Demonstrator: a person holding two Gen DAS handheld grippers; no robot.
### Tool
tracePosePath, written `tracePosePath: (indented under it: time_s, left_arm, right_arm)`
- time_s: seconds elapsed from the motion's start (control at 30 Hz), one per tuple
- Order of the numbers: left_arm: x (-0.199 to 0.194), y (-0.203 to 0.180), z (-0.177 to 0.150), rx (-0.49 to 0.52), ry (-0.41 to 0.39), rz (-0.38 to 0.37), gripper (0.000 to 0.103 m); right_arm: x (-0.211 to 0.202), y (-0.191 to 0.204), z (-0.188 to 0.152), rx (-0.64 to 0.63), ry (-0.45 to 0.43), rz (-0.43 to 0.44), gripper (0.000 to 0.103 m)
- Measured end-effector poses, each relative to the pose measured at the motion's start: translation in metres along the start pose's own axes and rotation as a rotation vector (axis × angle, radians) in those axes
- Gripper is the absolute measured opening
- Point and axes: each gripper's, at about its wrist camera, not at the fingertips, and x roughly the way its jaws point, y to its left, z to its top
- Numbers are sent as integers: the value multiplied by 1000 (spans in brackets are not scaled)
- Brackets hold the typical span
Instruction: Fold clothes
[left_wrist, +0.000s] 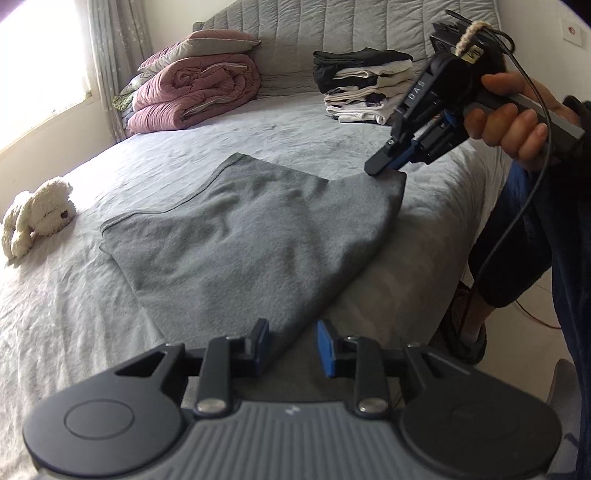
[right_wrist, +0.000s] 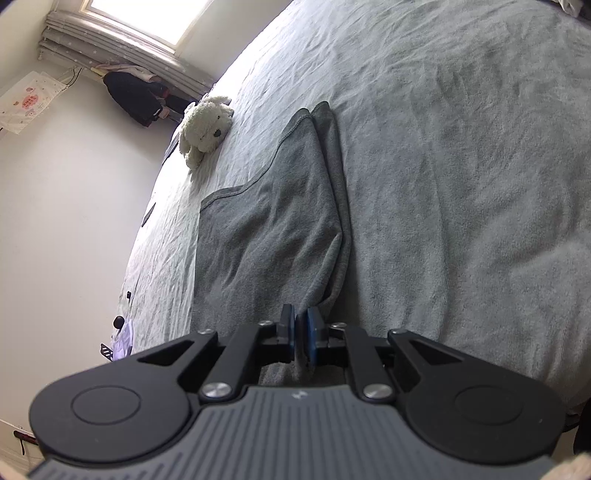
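While right gripper (right_wrist: 301, 332) pinches garment (left_wrist: 251, 229), bed (left_wrist: 332, 125) (rumpled) underlies.

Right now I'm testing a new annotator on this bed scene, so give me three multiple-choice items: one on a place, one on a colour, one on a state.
1. Where does the stack of folded clothes sit?
A. At the far end of the bed, by the headboard
B. On the floor
C. On top of the plush toy

2. What colour is the garment spread on the bed?
A. Pink
B. Grey
C. White

3. How does the right claw stand?
A. Wide open above the bed
B. Shut on the plush toy
C. Shut on a corner of the garment

Answers:
1 A, the stack rests on the cover near the quilted headboard.
2 B, the fabric is dark grey in both views.
3 C, its blue pads pinch grey cloth; the left claw is open over the near corner.
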Motion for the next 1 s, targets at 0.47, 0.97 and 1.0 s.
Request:
tracePosePath:
  time_s: [0.47, 0.97, 1.0]
  left_arm:
    - [11, -14, -2, 160, 22, 105, 31]
    - [8, 31, 27, -87, 41, 32, 9]
    - [8, 36, 29, -113, 43, 30, 9]
  right_arm:
    - [6, 6, 3, -2, -13, 26, 11]
    - [7, 14, -2, -113, -3, -52, 15]
    - [6, 15, -3, -138, -12, -84, 15]
